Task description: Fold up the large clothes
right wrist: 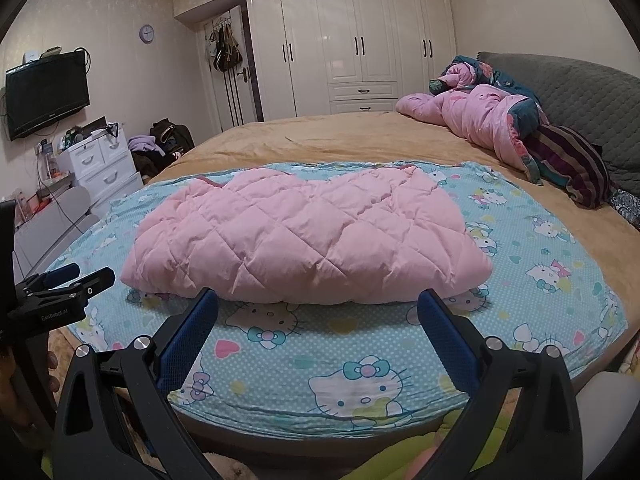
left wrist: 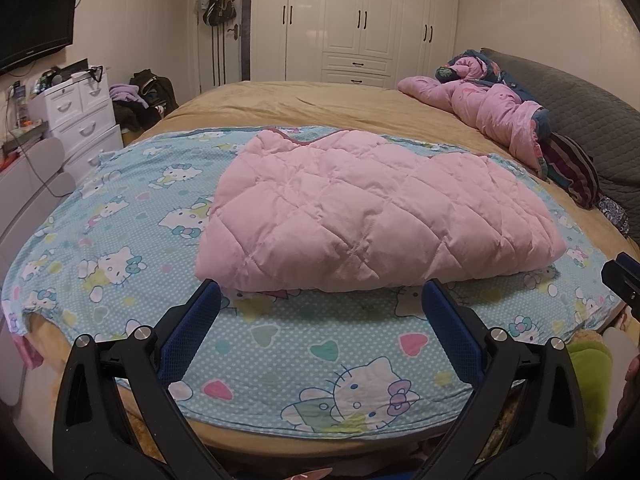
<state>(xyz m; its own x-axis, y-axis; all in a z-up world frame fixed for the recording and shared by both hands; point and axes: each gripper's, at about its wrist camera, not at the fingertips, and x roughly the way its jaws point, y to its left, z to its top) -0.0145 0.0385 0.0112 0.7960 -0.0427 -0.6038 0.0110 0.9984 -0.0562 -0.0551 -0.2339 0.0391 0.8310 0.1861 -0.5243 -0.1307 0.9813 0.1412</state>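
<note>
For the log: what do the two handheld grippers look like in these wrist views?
Both look alike. The left gripper and right gripper each have two black plastic arms with triangular cut-outs, silver round pivot bolts, and flat fingers faced with textured blue pads. Seen side-on from the right wrist, the left gripper's black body carries small white lettering, too small to read reliably. No cables or sleeves show.

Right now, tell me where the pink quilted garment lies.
In both wrist views the pink quilted garment lies folded mid-frame on the cartoon-cat sheet, just ahead of both open claws, untouched.
</note>
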